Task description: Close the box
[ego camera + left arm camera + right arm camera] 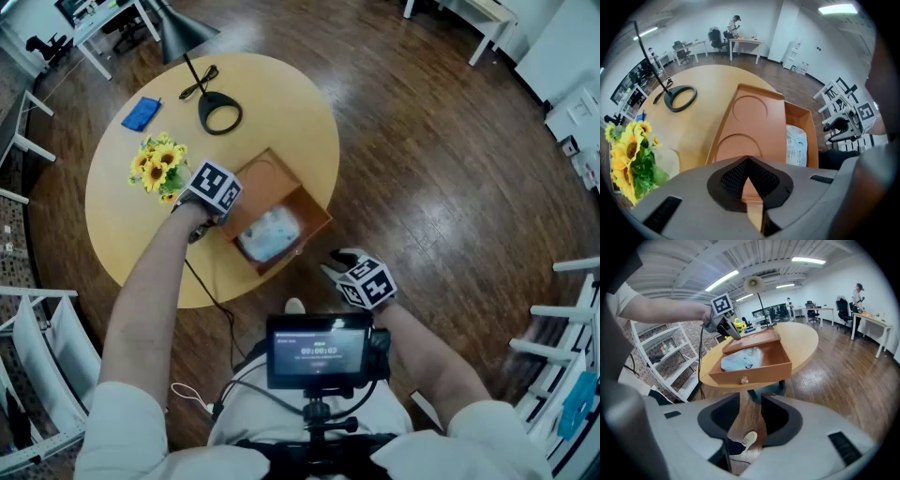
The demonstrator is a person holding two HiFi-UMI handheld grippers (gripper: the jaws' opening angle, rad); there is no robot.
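An orange wooden box [314, 217] sits on the round table [122, 225] near its front edge, with a white and blue bag [269, 234] inside. Its hinged lid [265, 176] is raised and leans back. My left gripper [223, 204] is shut on the lid's [750, 126] free edge, and the board runs between the pads [736, 180]. The right gripper [334, 262] hangs open over the floor, off the table's front edge and apart from the box [754, 370]. In the right gripper view [751, 416] only floor and a shoe show between the fingers.
A pot of sunflowers [157, 167] stands just left of the lid. A lamp's ring base [220, 112] and a blue pad [142, 112] lie farther back. White racks [37, 347] stand at the left, and white chairs [572, 328] at the right.
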